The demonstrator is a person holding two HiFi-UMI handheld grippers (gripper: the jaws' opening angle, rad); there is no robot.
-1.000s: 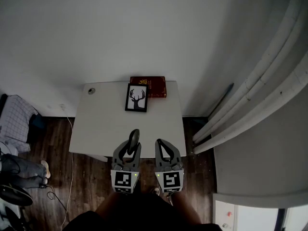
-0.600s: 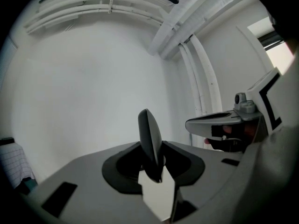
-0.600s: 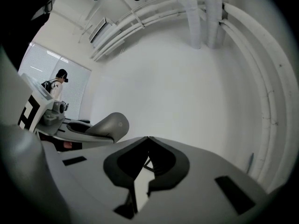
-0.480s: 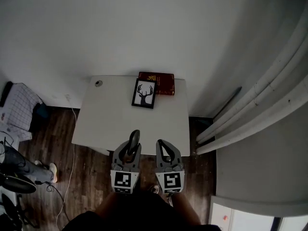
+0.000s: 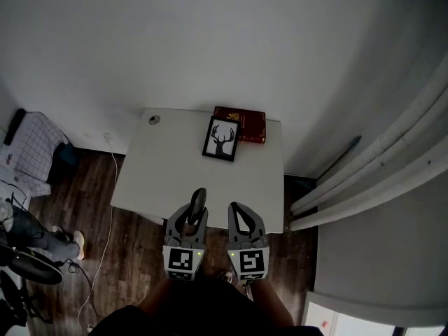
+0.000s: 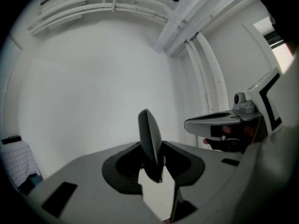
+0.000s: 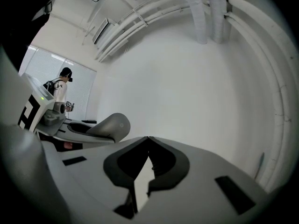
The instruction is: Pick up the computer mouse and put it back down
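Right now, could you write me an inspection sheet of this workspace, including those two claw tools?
Surface: white table, mostly bare.
Job's things: computer mouse, off the table, held on edge.
Clutter: framed deer picture overlapping a red book at the far edge; small round disc at the far left corner.
Grippers: left gripper shut on the mouse; right gripper shut, empty.
Cables: white cable on the floor, left of the table.
Surroundings: wooden floor, white pipes, checked cloth.

The table (image 5: 161, 173), its deer picture (image 5: 224, 139) and red book (image 5: 249, 124) have drifted right past our raised computer mouse (image 5: 197, 203).
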